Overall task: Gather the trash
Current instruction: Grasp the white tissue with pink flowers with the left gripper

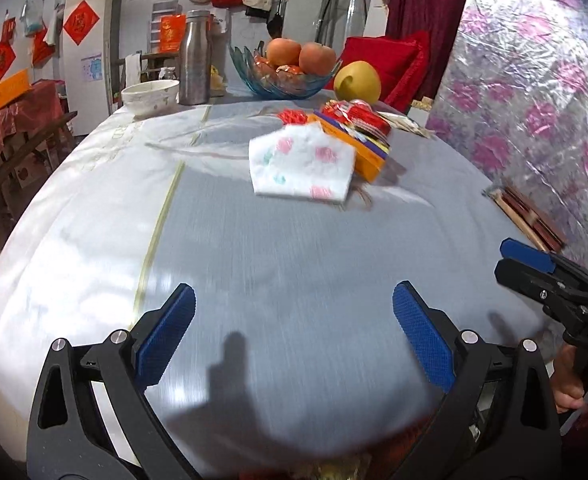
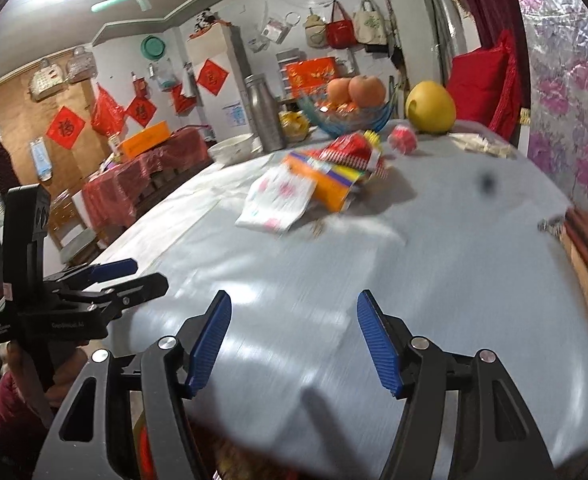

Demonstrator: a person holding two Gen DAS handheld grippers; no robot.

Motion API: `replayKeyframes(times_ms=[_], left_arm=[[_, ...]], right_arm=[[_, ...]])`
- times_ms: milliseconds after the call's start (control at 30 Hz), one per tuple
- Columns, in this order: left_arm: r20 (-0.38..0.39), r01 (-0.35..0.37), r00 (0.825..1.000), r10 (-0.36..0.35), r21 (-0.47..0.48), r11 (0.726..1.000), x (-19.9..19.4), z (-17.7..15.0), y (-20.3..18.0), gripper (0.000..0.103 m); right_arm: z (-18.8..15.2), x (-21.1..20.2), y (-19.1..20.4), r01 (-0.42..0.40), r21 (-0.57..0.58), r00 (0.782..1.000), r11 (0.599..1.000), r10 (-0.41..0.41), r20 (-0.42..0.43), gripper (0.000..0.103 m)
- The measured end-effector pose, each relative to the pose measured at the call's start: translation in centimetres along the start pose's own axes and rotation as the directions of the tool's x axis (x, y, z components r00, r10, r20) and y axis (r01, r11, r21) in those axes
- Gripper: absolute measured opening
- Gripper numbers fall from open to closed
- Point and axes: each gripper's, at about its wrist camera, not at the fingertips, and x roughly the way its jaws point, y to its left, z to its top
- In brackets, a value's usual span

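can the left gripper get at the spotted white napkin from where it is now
Probably yes. The left gripper is open and empty, and only bare tablecloth lies between it and the napkin. The orange packet sits behind it, out of the way.

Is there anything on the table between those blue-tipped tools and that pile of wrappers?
Nothing: only bare tablecloth lies between the open left tool and the wrapper pile; the right wrist view shows the same.
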Motion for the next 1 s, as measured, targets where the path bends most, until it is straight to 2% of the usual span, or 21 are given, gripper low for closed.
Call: replayKeyframes(times_ms=[133,233,400,600,700,767,800,833,933,1000], left_arm=[[-0.014,0.001,1.000,-0.001,0.000,1.000,2.7,3.3,0.3,0.095],[-0.016,0.000,1.000,0.000,-0.014,1.000,5.1,5.8,0.5,0.095],[-0.053,0.012,0.998,-0.013,-0.020,1.000,9.4,8.9,0.6,0.095],[-0.140,0.026,0.990,-0.035,-0.067,0.997,14.1,10.1,1.0,0.095],[-0.124,0.062,0.990,-0.073,-0.089,0.994,14.1,10.3,1.3,0.093],[-0.124,0.096,0.987,-0.106,-0.085,0.992,14.1,10.2,1.3,0.069],[-0.138,0.124,0.981,-0.135,-0.084,0.989,14.3,10.1,1.3,0.043],[-0.150,0.148,0.976,-0.160,-0.088,0.985,14.4,10.1,1.2,0.030],[-0.108,0.168,0.978,-0.178,-0.100,0.981,13.6,10.2,1.5,0.015],[-0.056,0.176,0.982,-0.183,-0.109,0.978,12.4,10.1,2.1,0.013]], right_arm=[[3.5,2.7,-1.5,0.058,-0.003,0.998,0.998,-0.058,0.022,0.065],[6.1,4.7,-2.9,0.106,0.003,0.994,0.994,-0.106,0.041,0.071],[8.6,7.9,-5.6,0.150,0.036,0.988,0.988,-0.151,0.028,0.071],[8.4,9.9,-6.4,0.098,0.066,0.995,0.993,-0.096,-0.024,0.071],[8.0,10.2,-7.2,0.056,0.120,0.998,0.991,-0.050,-0.047,0.077],[7.7,11.2,-8.7,0.010,0.201,0.996,0.980,0.008,-0.089,0.077],[7.6,11.4,-9.1,0.011,0.225,0.995,0.974,0.011,-0.097,0.077],[7.5,11.4,-9.4,0.006,0.248,0.995,0.969,0.018,-0.093,0.077],[7.3,11.0,-9.7,-0.013,0.266,0.997,0.964,0.033,-0.070,0.077],[7.3,11.1,-9.9,-0.021,0.276,0.997,0.961,0.041,-0.067,0.077]])
